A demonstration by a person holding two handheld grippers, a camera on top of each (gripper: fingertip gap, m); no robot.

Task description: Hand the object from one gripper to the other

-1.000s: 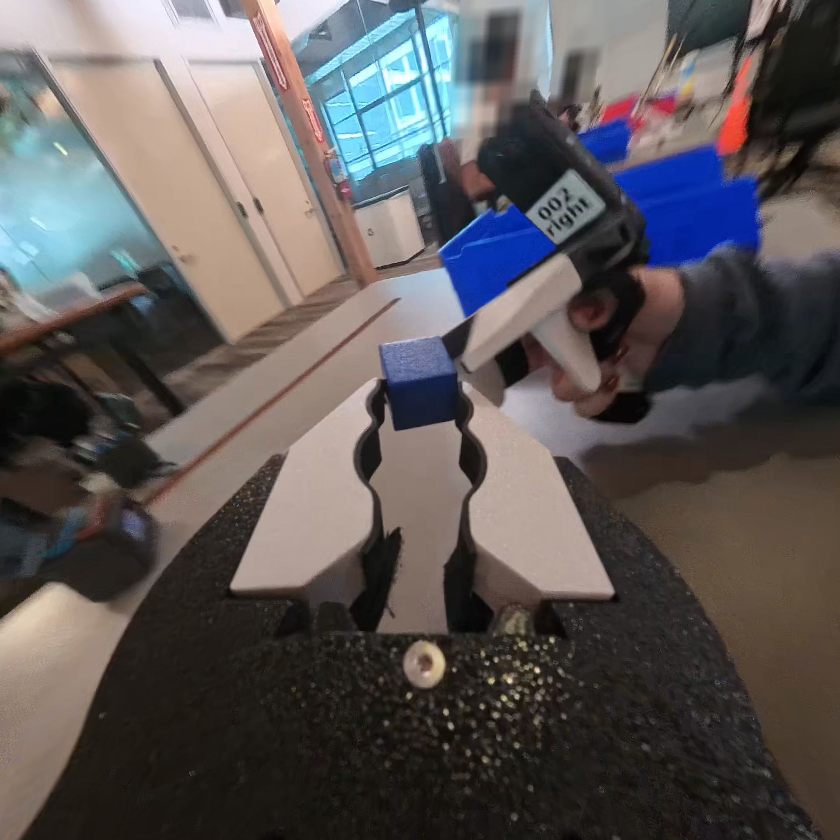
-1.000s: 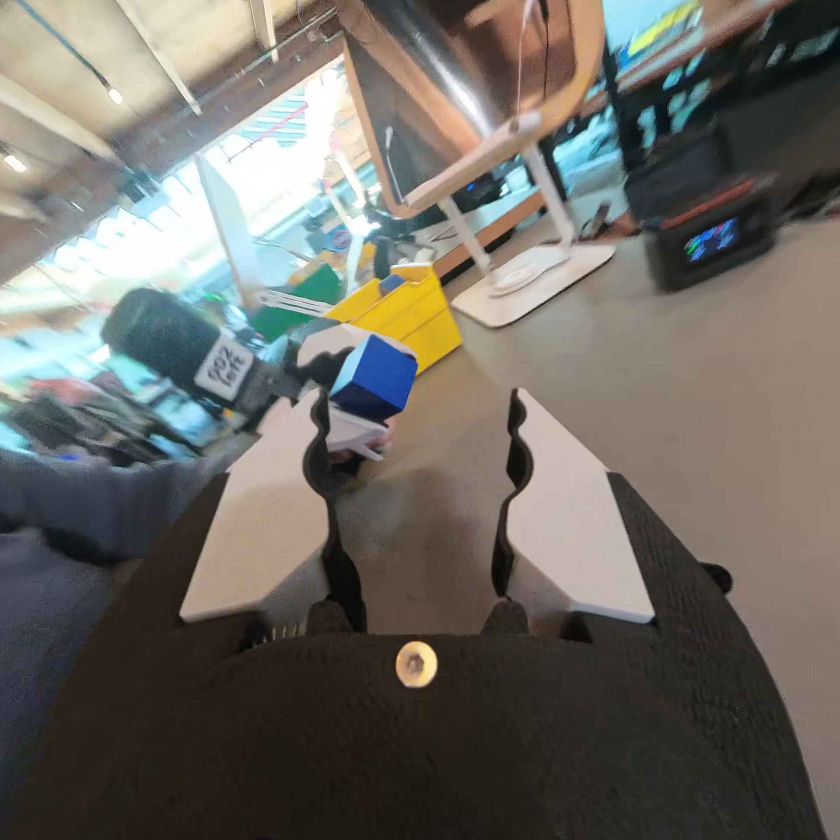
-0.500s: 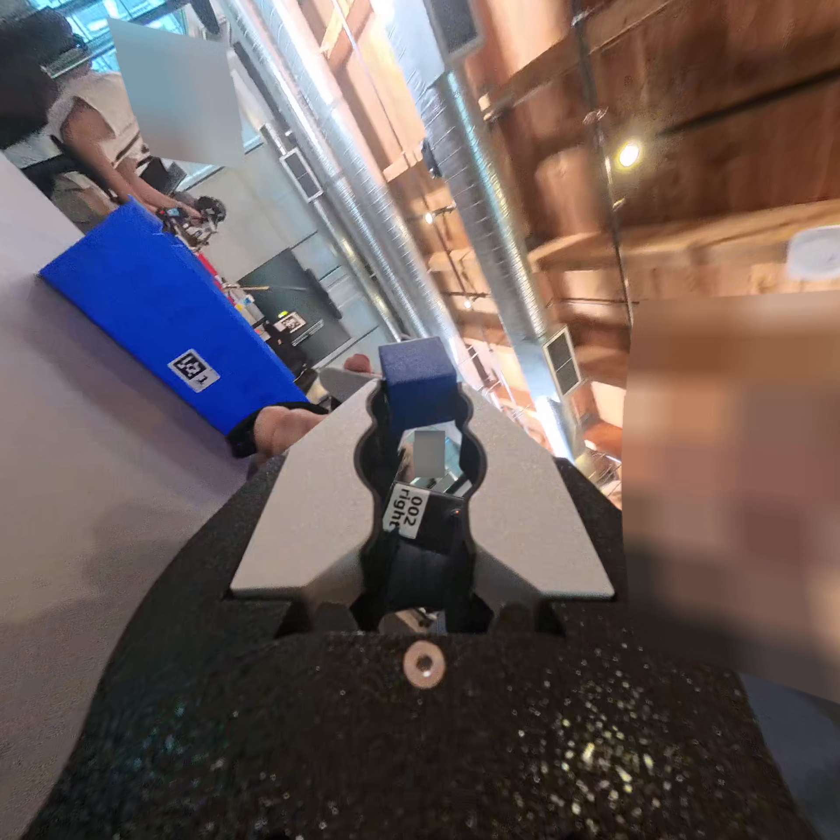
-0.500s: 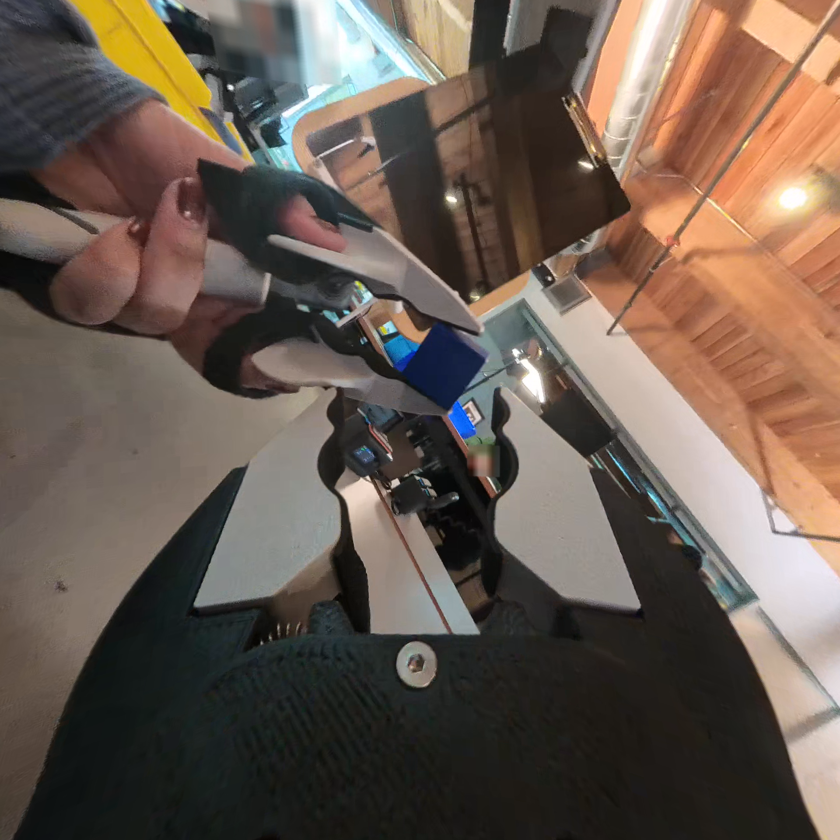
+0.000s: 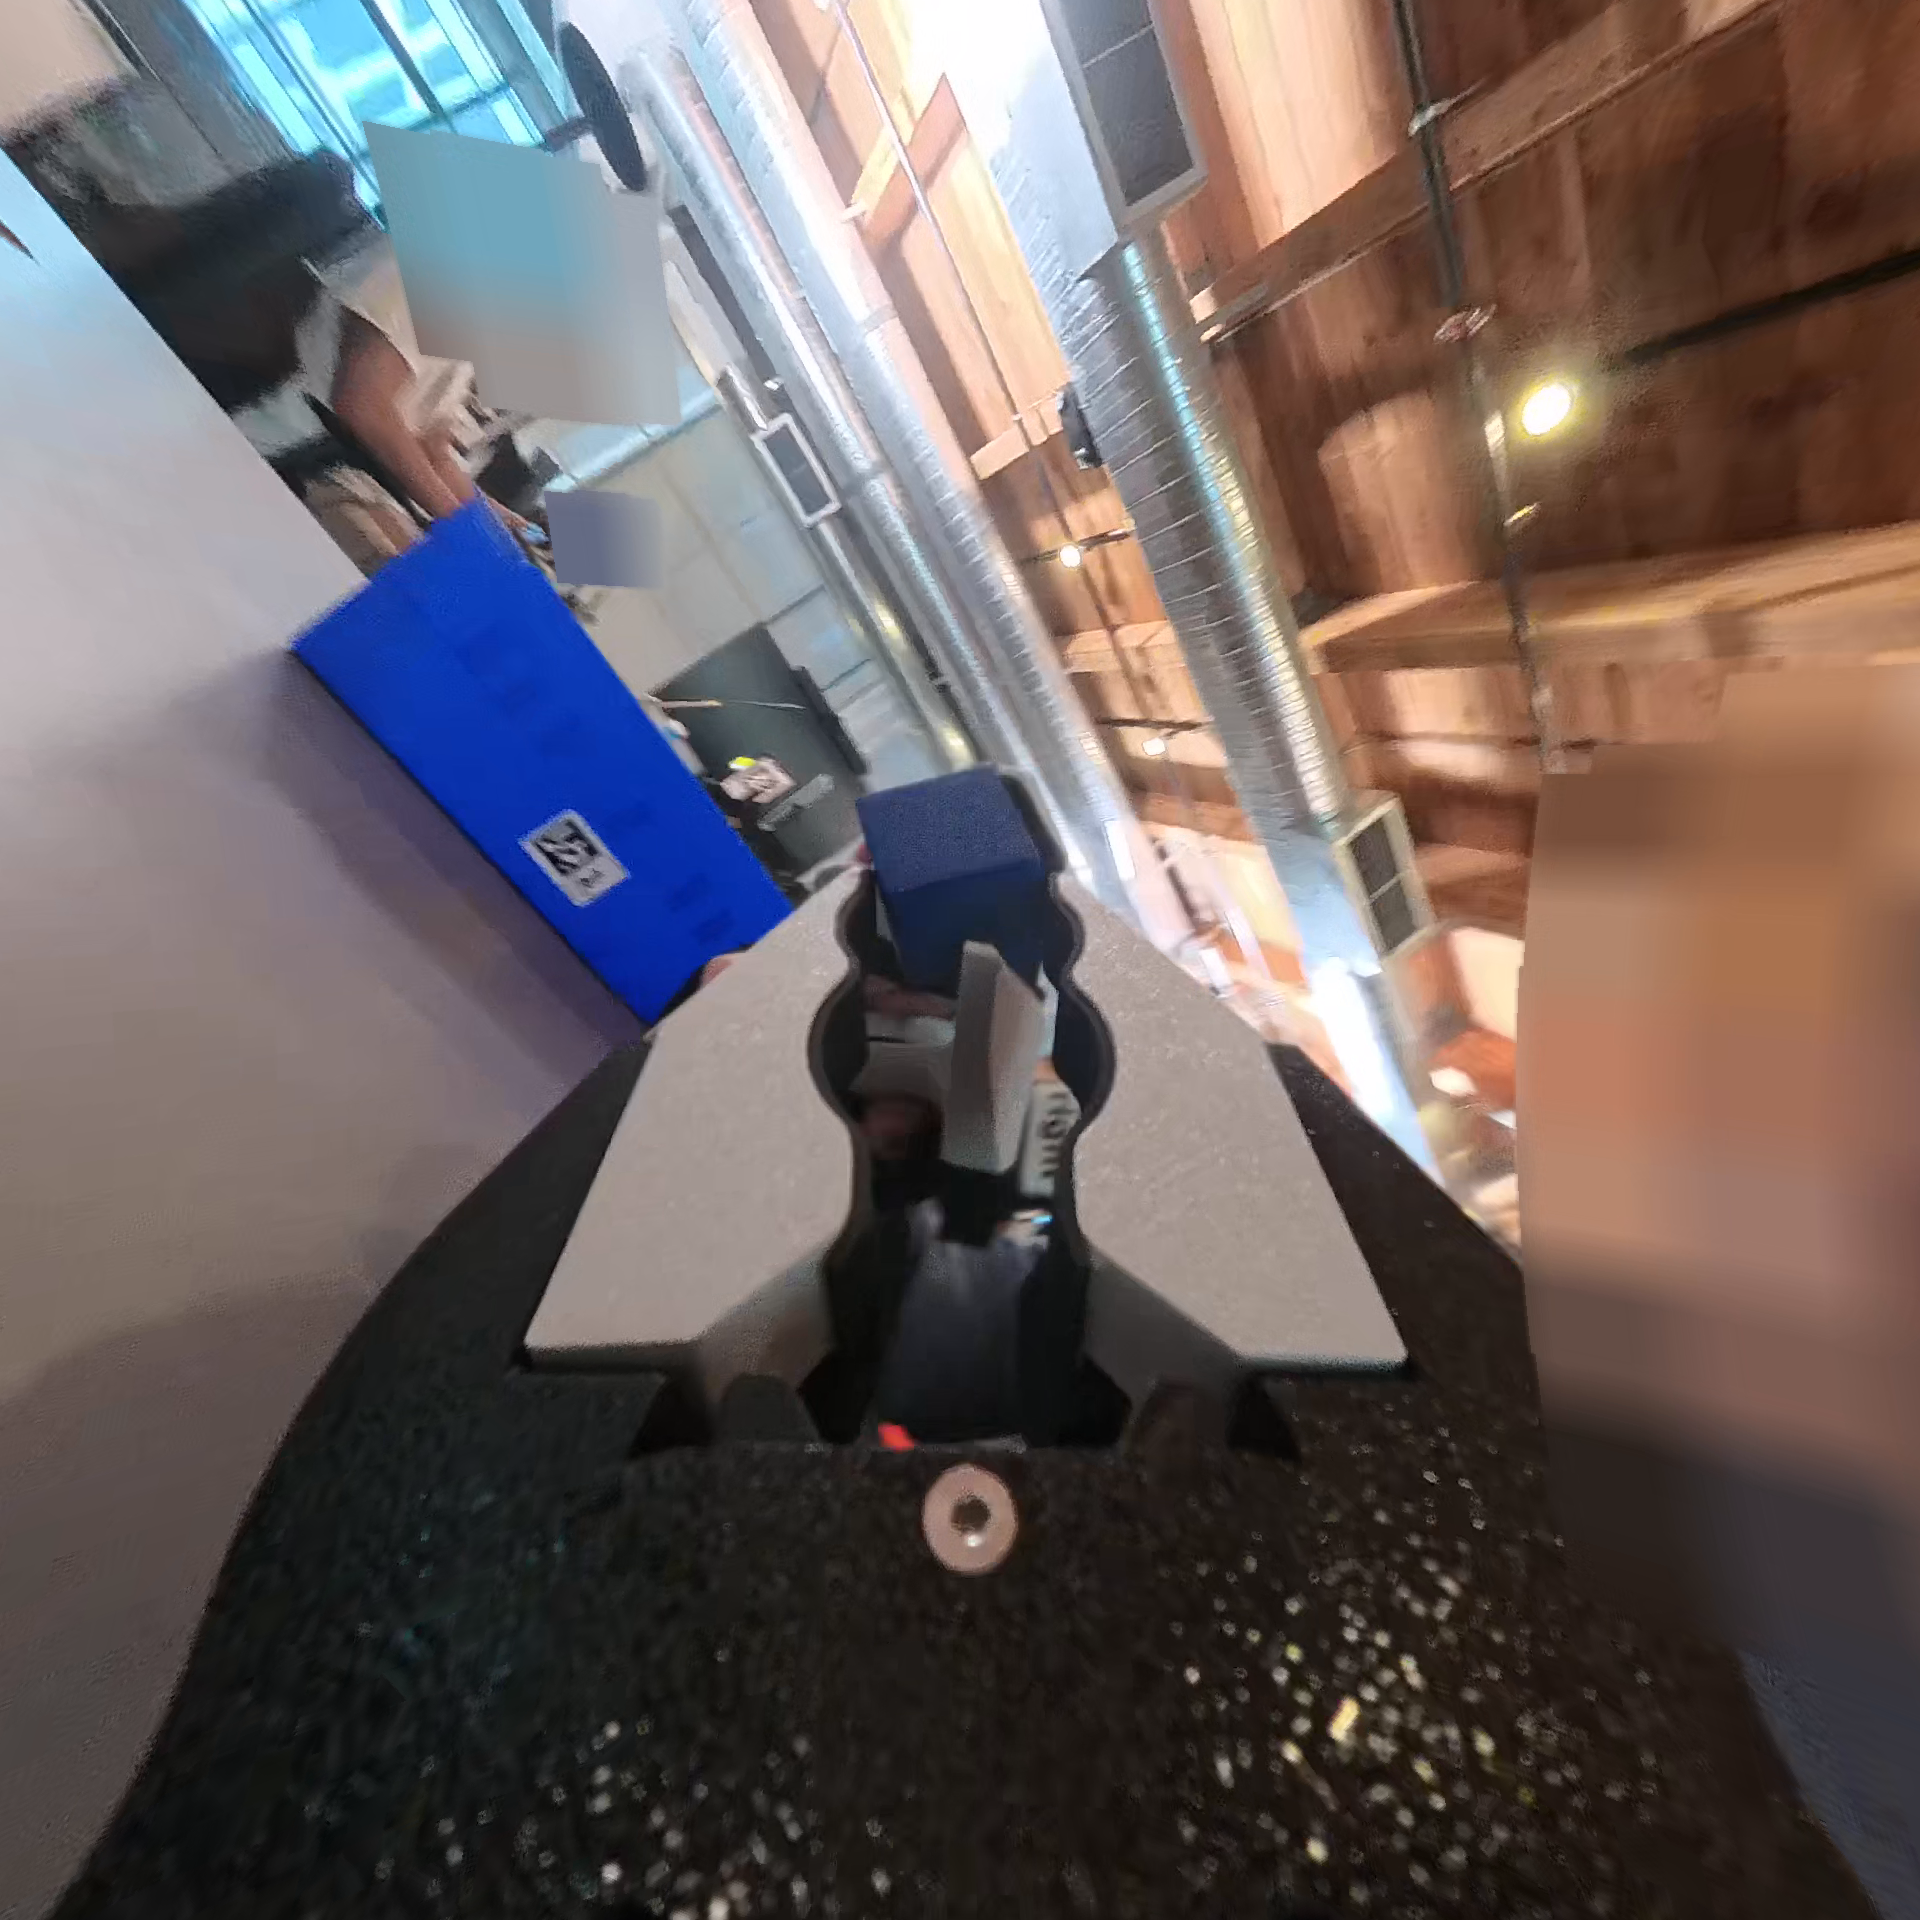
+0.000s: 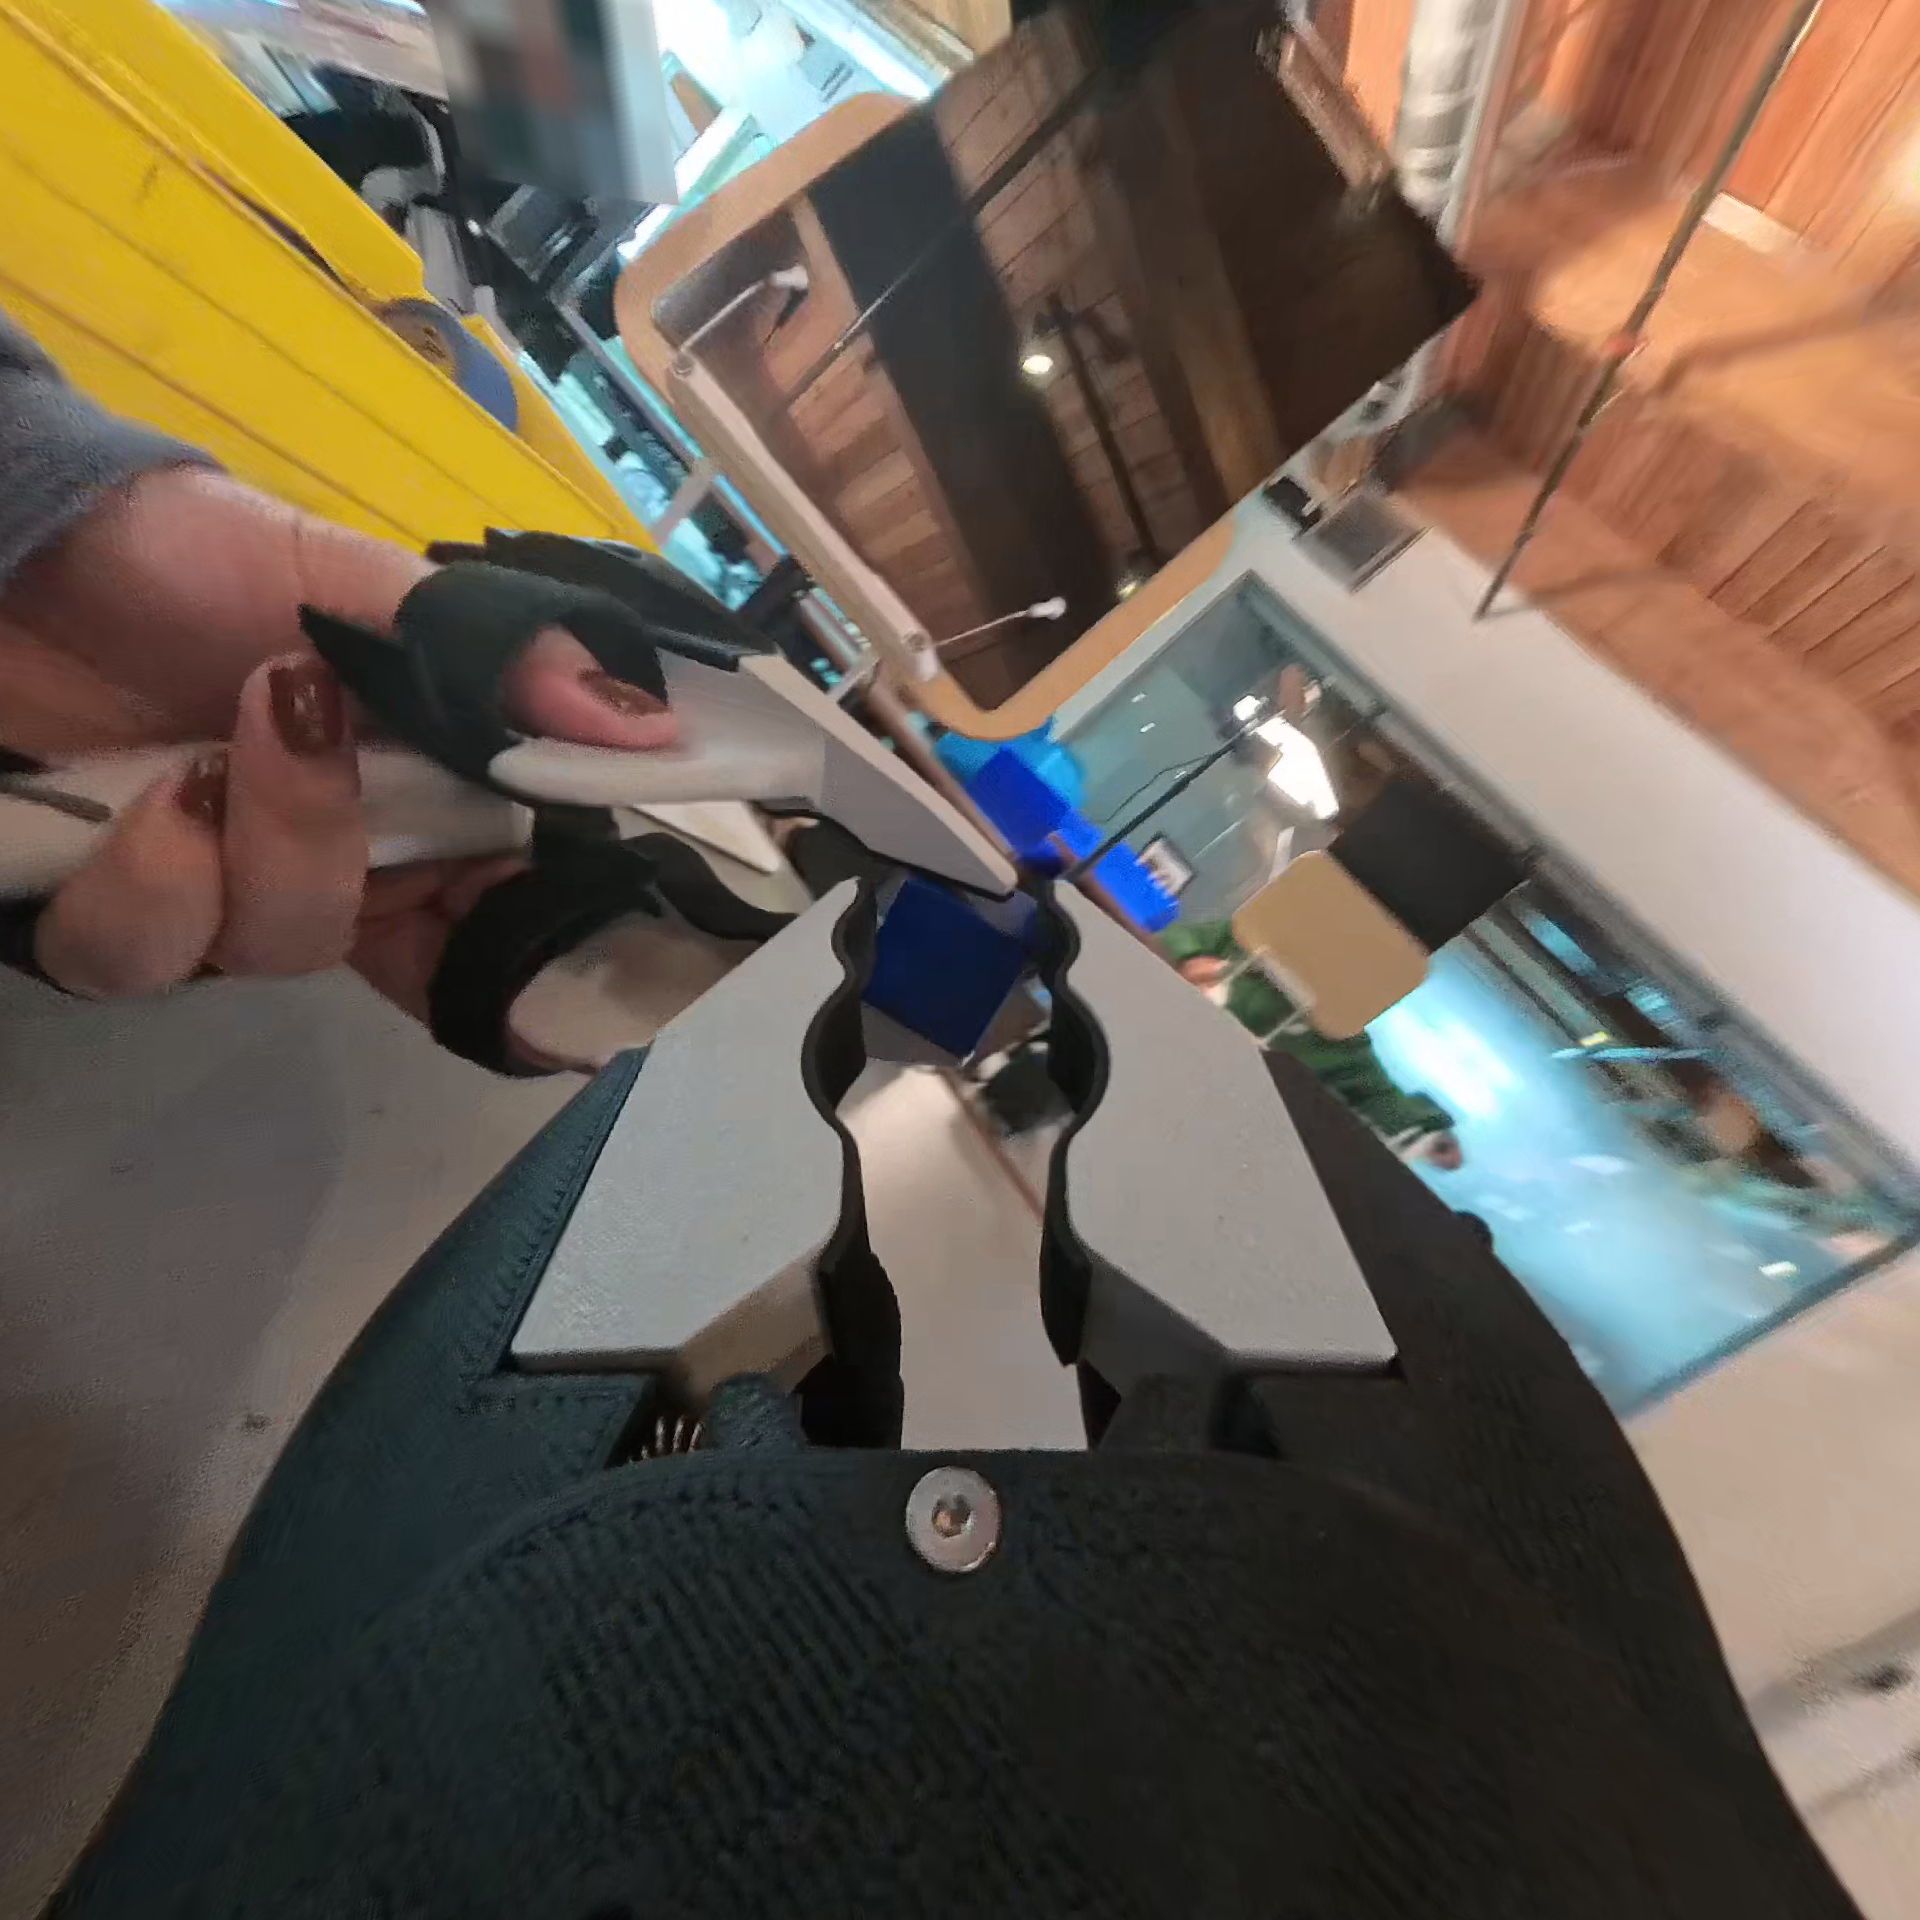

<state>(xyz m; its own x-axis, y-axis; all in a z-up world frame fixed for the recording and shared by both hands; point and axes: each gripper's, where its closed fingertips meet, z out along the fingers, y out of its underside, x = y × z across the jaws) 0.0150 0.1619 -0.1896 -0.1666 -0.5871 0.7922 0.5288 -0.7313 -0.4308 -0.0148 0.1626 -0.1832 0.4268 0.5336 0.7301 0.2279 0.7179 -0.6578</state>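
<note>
The small blue foam-like cube (image 5: 951, 883) sits at the tips of the left gripper (image 5: 954, 914), whose grey jaws are drawn narrow and clamp it from both sides, held up in the air rather than on the grey tabletop (image 5: 156, 935). In the right wrist view the same cube (image 6: 940, 971) also lies between the tips of the right gripper (image 6: 951, 935) — its jaws stand narrow on either side of the block, both inner edges against its faces. There the left gripper (image 6: 935, 883) comes in from the left, gripped by a hand (image 6: 208, 790) in a black fingerless glove, one grey finger (image 6: 883, 800) lying over the top of the cube. A blue bin (image 5: 540, 769) stands on the tabletop beyond, and a yellow bin (image 6: 208, 343) behind the hand. Both views are tilted — wooden ceiling beams (image 5: 1558, 416) fill the right side.
</note>
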